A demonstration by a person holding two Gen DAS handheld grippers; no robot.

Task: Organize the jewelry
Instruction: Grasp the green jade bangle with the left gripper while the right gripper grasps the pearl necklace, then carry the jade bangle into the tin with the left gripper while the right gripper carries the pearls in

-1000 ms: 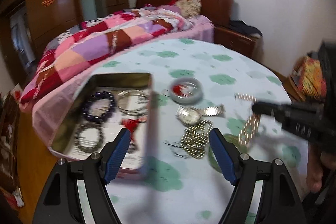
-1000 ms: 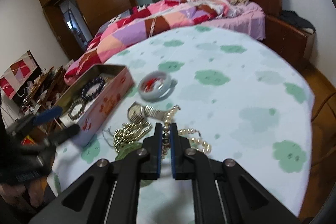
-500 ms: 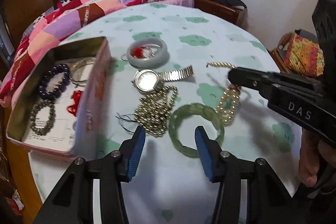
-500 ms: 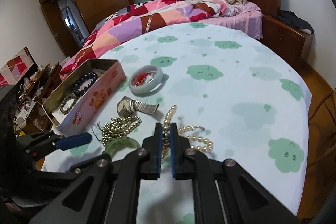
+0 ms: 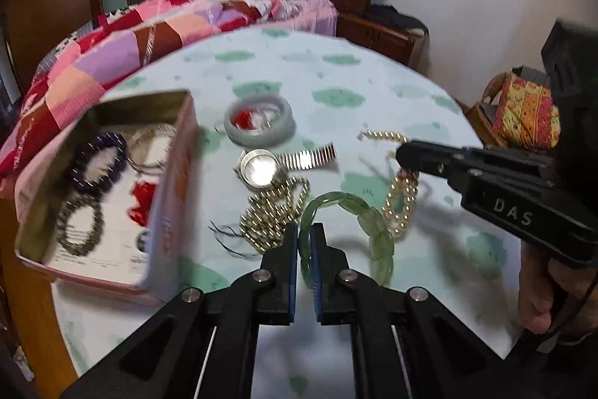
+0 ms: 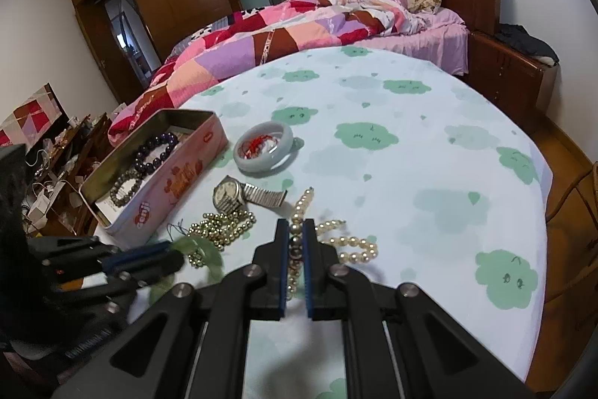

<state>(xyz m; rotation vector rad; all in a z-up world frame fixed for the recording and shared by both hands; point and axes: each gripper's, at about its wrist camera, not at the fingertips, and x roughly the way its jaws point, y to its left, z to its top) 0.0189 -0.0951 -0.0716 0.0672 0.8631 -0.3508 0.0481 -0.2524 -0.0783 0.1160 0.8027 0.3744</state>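
Note:
My left gripper is closing its blue pads on the near rim of a green stone bracelet, which lies on the cloud-print tablecloth. In the right wrist view that bracelet shows blurred at the left gripper. My right gripper is shut on a pearl necklace, with beads squeezed between its pads. From the left wrist view the right gripper sits over the pearl necklace. An open pink tin to the left holds dark bead bracelets.
Between tin and grippers lie a gold bead string, a metal watch and a pale bangle with red cord inside. The round table's edge drops off close to the right. A bed with a patchwork quilt stands behind.
The left gripper's jaws went from wide apart to nearly together around the green bracelet's rim, moving in and down toward it. The right gripper stayed put, shut on the pearls.

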